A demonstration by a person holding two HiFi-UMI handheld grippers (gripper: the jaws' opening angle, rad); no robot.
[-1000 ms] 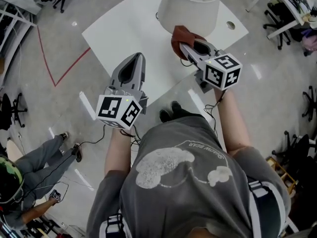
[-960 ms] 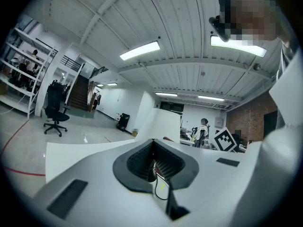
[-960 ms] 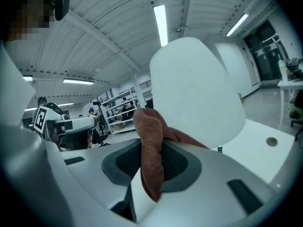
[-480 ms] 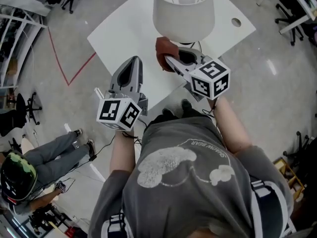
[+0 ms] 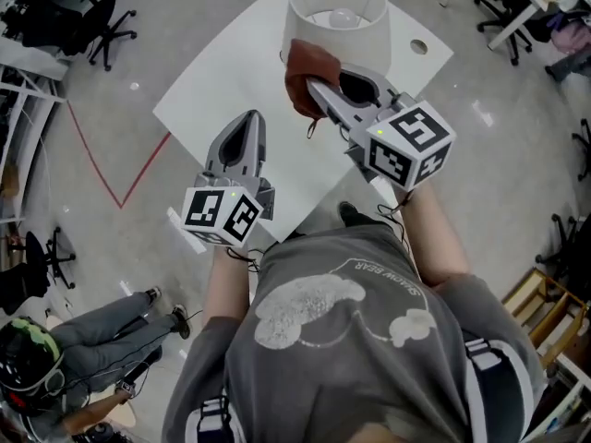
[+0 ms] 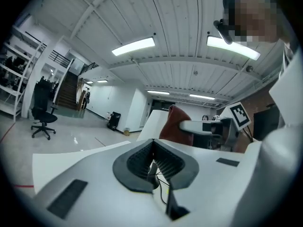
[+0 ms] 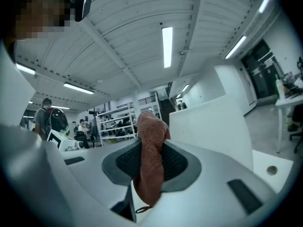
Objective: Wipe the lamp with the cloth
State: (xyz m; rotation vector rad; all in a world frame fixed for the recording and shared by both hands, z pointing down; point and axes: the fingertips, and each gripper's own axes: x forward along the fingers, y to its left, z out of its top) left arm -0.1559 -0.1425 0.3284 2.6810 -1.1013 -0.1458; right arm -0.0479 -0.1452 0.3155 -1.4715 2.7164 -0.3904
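Head view and both tool views, one moment. The cloth [image 7: 150,161], a rust-red fabric, was clamped between the jaws of the right tool [image 5: 312,89]. Its upper end rose above the jaw tips and its lower end hung below them. Seen from above, the cloth lay at the near-left side of the lamp [image 5: 337,12], over the lower edge of the white shade. No view settled whether it pressed on the shade or only sat just beside it.

The left tool [image 5: 247,120] was held over the near-left part of the desk [image 5: 222,58], well apart from the lamp. Its jaws were closed together with nothing between them.

Hidden or unclear: the lamp's base and stem were covered by the shade, and only the bulb [image 5: 343,17] showed through the open top. The far corner of the desk was cut off by the frame. A second person [image 5: 88,340] on the floor at near left was partly out of frame.

Count: one lamp, one cloth, two tools, one desk, one round hole [image 5: 420,46] in the desk right of the lamp.
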